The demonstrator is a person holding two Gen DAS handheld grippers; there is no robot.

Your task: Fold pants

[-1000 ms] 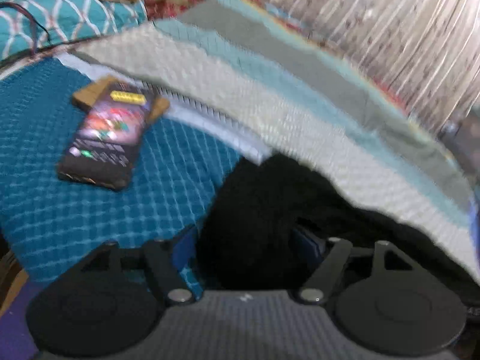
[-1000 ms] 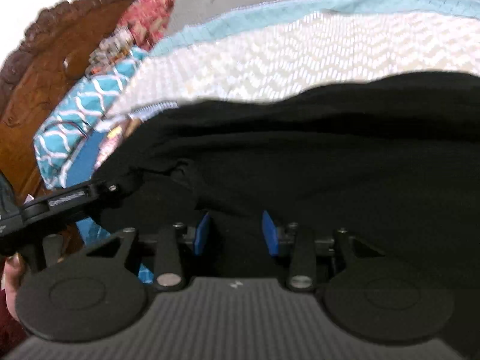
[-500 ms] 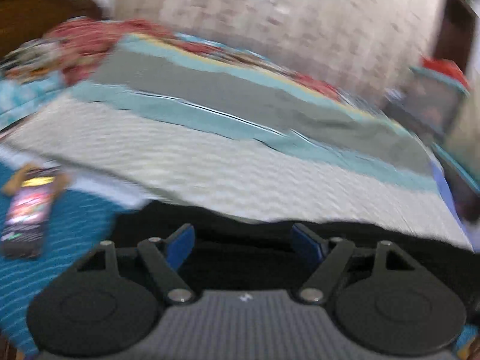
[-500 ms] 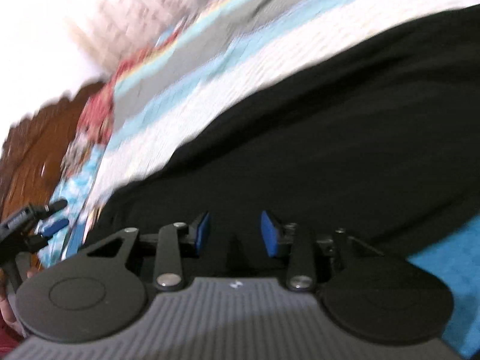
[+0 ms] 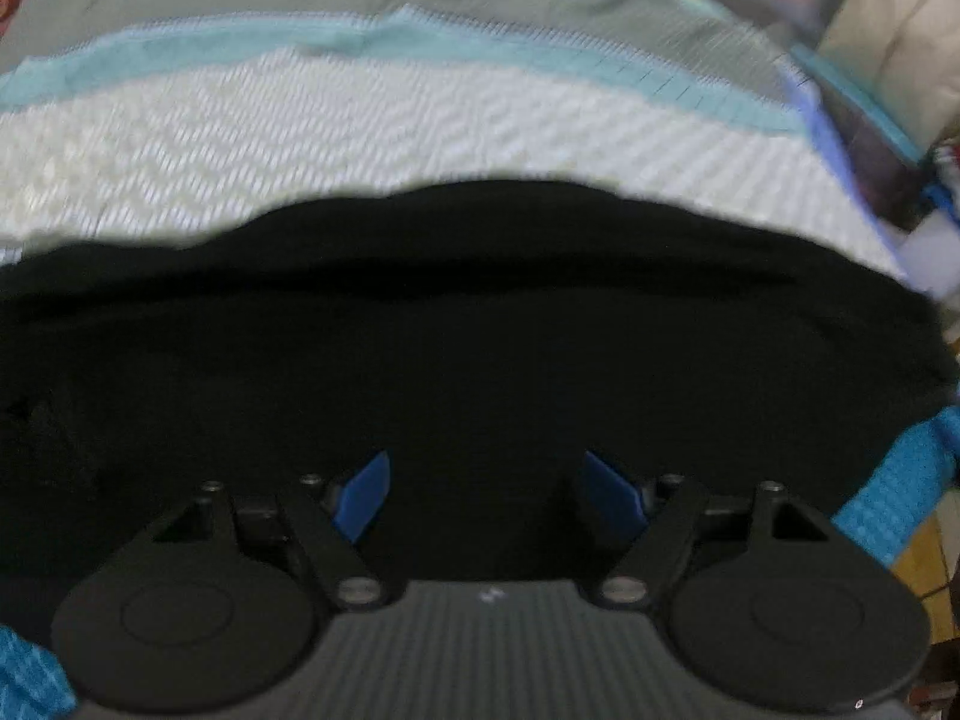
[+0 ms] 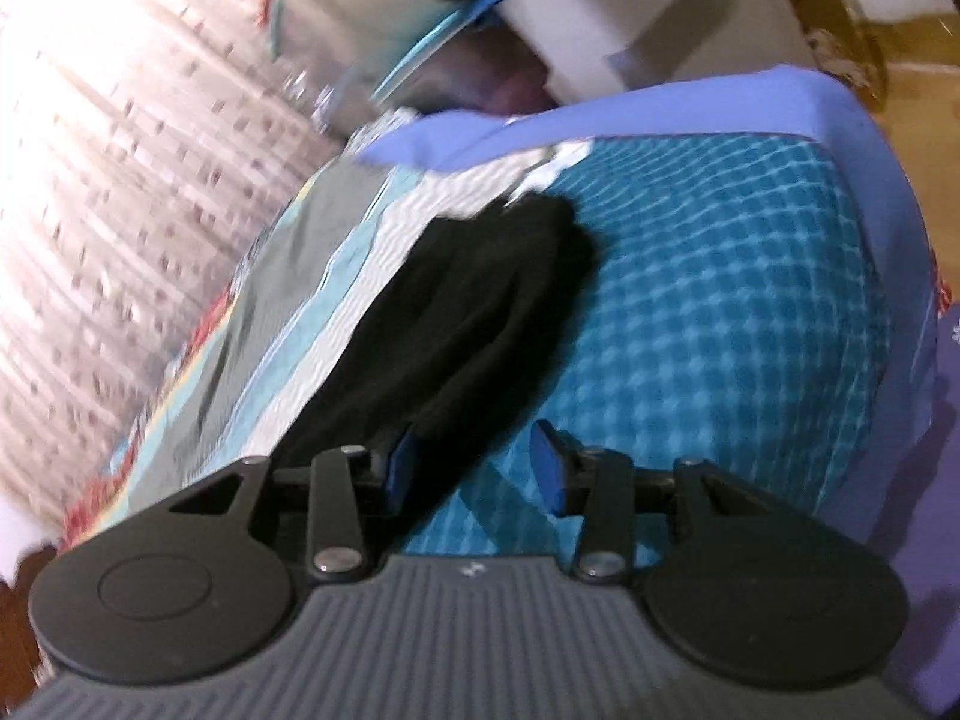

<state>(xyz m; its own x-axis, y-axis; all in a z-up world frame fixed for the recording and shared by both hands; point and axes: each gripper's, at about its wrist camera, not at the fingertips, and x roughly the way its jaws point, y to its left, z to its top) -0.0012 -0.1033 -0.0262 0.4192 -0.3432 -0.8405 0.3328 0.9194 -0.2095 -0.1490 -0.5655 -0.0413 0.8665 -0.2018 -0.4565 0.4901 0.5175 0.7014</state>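
The black pants (image 5: 480, 348) lie stretched across the bed, filling the middle of the left wrist view. My left gripper (image 5: 486, 495) hangs over them with its blue pads (image 5: 363, 498) wide apart, open, gripping nothing. In the right wrist view the pants (image 6: 474, 312) run as a long dark strip away toward the bed's far corner. My right gripper (image 6: 474, 468) is at their near edge with its jaws opening. Black cloth lies against its left pad (image 6: 399, 468), and blue bedspread shows in the rest of the gap.
A blanket (image 5: 360, 120) striped white, teal and grey lies beyond the pants. The blue checked bedspread (image 6: 720, 300) covers the bed, edged by a purple sheet (image 6: 600, 120). A pale curtain (image 6: 120, 150) and cluttered boxes (image 6: 600, 18) stand past the bed.
Both views swept right along the pants. The dark box on the bedspread left the left wrist view. The right view rolled and now shows the bed's far corner, its pads slightly wider apart.
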